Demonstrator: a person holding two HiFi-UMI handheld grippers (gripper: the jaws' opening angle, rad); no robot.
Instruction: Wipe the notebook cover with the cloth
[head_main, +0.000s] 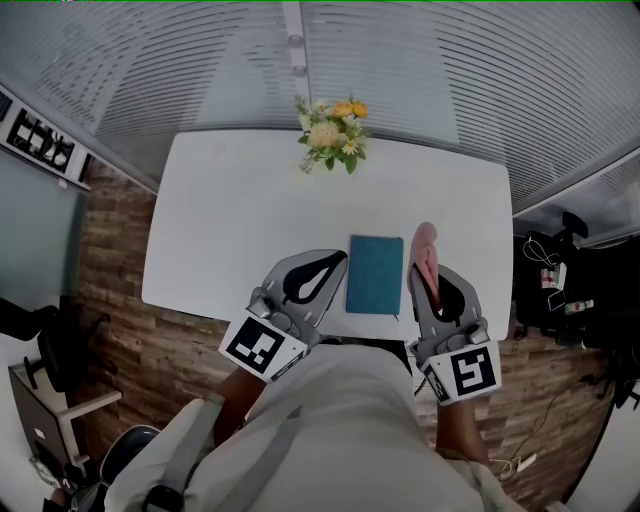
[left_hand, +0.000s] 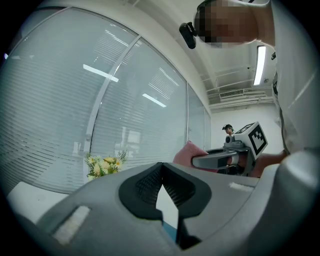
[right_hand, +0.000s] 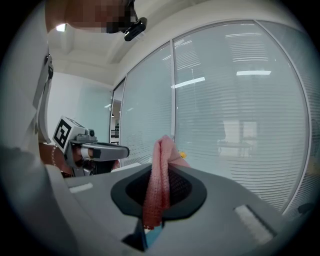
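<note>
A teal notebook lies flat near the front edge of the white table, between my two grippers. My right gripper hovers just right of the notebook, shut on a pink cloth that sticks up past its fingertips. In the right gripper view the cloth hangs pinched between the pads, with a teal sliver of the notebook below. My left gripper sits at the notebook's left edge. Its tips meet and hold nothing.
A bunch of yellow and white flowers stands at the table's far edge, against a glass wall with blinds. Wood floor surrounds the table. A chair is at the left and bags with cables at the right.
</note>
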